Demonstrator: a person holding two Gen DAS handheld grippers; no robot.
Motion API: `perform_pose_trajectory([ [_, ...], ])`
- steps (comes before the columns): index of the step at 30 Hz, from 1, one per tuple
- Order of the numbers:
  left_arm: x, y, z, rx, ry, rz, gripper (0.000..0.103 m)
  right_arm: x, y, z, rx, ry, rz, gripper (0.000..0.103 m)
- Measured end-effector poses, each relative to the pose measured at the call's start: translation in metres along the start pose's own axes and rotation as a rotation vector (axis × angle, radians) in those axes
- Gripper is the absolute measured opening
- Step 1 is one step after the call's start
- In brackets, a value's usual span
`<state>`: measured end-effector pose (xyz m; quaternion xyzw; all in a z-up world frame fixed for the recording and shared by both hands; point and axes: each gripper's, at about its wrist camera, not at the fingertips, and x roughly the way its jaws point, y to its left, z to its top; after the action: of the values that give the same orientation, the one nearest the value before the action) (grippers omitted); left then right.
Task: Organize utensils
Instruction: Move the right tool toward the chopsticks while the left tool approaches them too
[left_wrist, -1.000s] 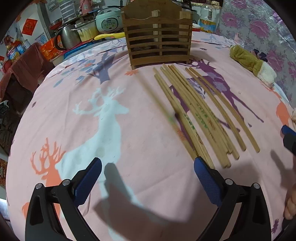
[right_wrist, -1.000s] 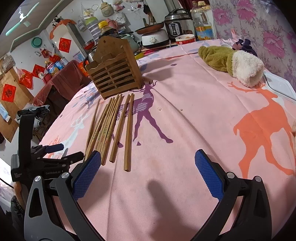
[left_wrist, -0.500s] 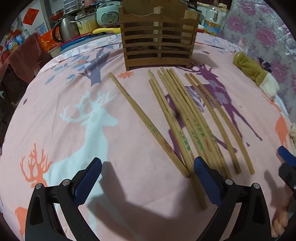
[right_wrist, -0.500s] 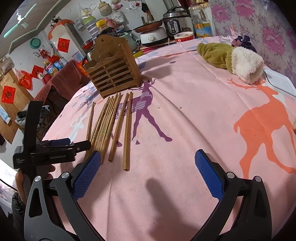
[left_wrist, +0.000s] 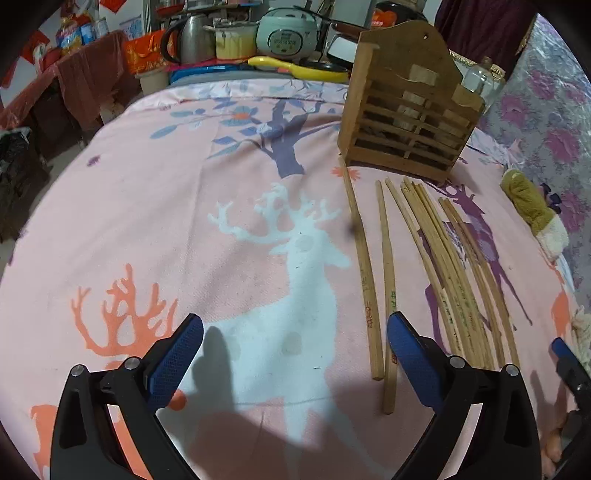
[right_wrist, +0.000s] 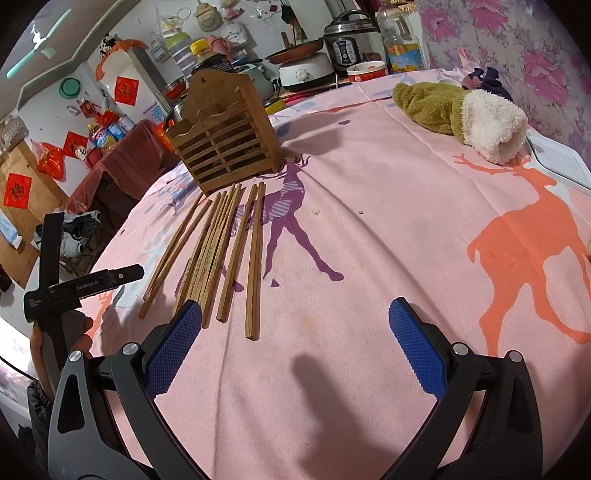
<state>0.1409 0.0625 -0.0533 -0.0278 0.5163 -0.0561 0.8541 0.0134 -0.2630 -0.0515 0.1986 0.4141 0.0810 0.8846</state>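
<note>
Several wooden chopsticks (left_wrist: 439, 266) lie side by side on the pink deer tablecloth, in front of a slatted wooden utensil holder (left_wrist: 406, 118). Two chopsticks (left_wrist: 365, 280) lie a little apart, left of the bunch. My left gripper (left_wrist: 291, 350) is open and empty, low over the cloth, with its right pad next to those two chopsticks' near ends. In the right wrist view the chopsticks (right_wrist: 218, 254) and holder (right_wrist: 225, 140) are at left. My right gripper (right_wrist: 295, 343) is open and empty, just right of the chopsticks' near ends.
A green and white plush mitten (right_wrist: 461, 110) lies at the far right of the table. Pots, a rice cooker (left_wrist: 284, 33) and bottles crowd the counter behind. The left gripper body (right_wrist: 74, 288) shows at the left of the right wrist view.
The left gripper has swung left, so the chopsticks now sit to the right in its view. One chopstick has shifted apart from the bunch. The right gripper has barely moved.
</note>
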Motion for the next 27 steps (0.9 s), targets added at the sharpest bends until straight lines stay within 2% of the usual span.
perform_pose_trajectory([
  [7,0.008,-0.014,-0.001,0.047,0.014,0.018,0.097,0.000,0.000,-0.001,-0.002,0.000,0.000,0.097],
  [10,0.016,-0.018,0.000,0.067,0.031,0.050,0.098,0.001,0.000,-0.001,-0.001,0.001,0.000,0.097],
  [16,0.020,0.000,0.004,0.008,0.045,0.062,0.098,0.000,0.001,-0.002,-0.001,0.000,0.001,0.097],
  [19,0.017,0.005,0.003,0.001,0.037,0.091,0.098,0.000,0.001,-0.003,-0.002,-0.004,0.004,0.097],
  [24,0.013,0.001,-0.005,0.021,0.033,0.100,0.098,0.000,0.009,-0.002,-0.066,0.000,0.093,0.097],
  [27,0.012,-0.007,-0.012,0.050,0.034,0.135,0.098,0.009,0.023,-0.002,-0.167,0.058,0.127,0.089],
])
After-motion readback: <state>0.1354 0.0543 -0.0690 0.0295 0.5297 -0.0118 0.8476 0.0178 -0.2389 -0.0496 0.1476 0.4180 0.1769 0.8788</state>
